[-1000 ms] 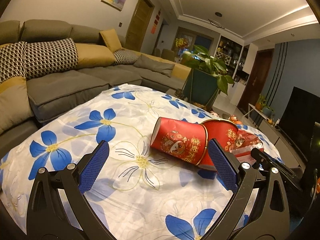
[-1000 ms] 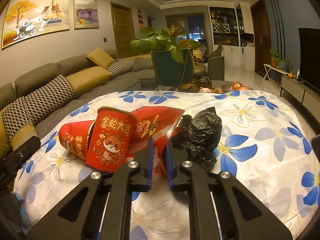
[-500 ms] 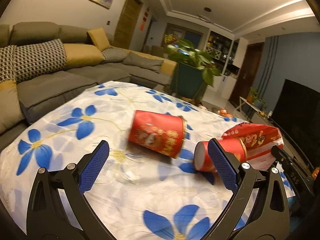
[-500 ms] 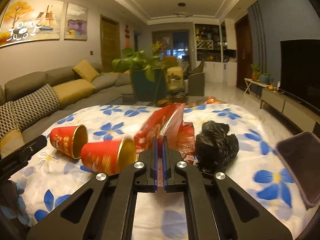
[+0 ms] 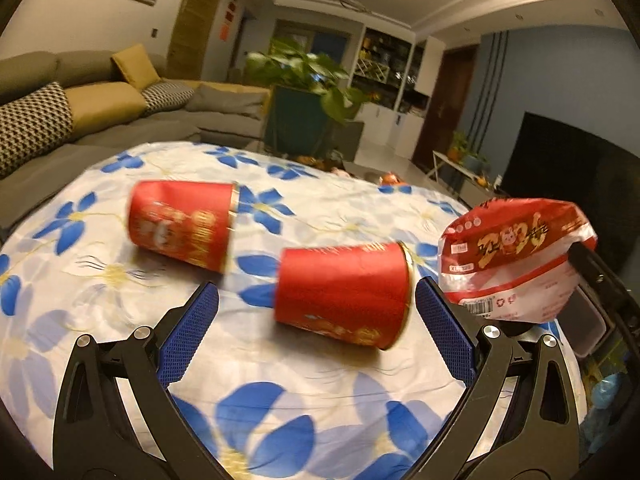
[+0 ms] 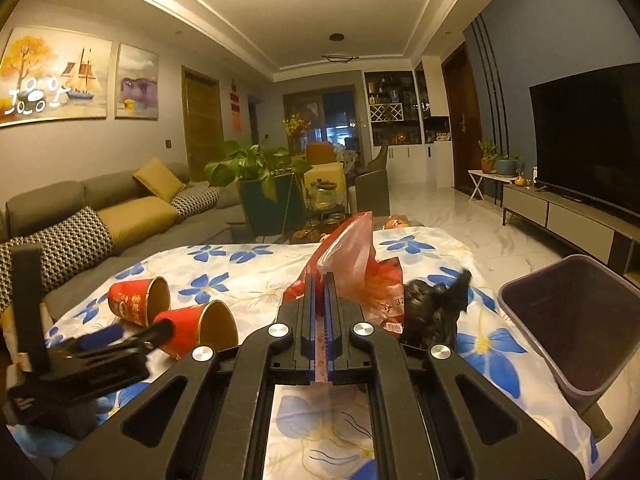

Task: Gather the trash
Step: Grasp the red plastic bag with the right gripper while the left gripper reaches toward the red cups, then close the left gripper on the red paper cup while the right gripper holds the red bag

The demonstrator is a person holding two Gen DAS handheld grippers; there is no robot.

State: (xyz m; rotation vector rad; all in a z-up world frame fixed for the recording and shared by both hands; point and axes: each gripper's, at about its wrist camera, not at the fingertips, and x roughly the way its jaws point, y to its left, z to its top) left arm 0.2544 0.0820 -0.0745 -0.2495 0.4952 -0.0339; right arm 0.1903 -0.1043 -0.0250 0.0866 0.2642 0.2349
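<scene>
A floral-clothed worktop [image 5: 120, 280] fills a living room by a sofa [image 6: 120, 208]. Left hand-held gripper [image 5: 316, 320] spread; right hand-held gripper [image 6: 318, 284] pinches a wrapper [image 6: 352, 252].

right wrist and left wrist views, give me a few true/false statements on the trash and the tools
1. The right tool is shut on the red plastic bag. True.
2. Both red cups stand upright. False: both lie on their sides on the floral cloth.
3. The left tool grips a cup. False: it is open, with the nearer cup between its fingers, untouched.
4. A dark bin sits at the table's right edge. True.
5. The black bag is inside the bin. False: it lies on the cloth.
</scene>
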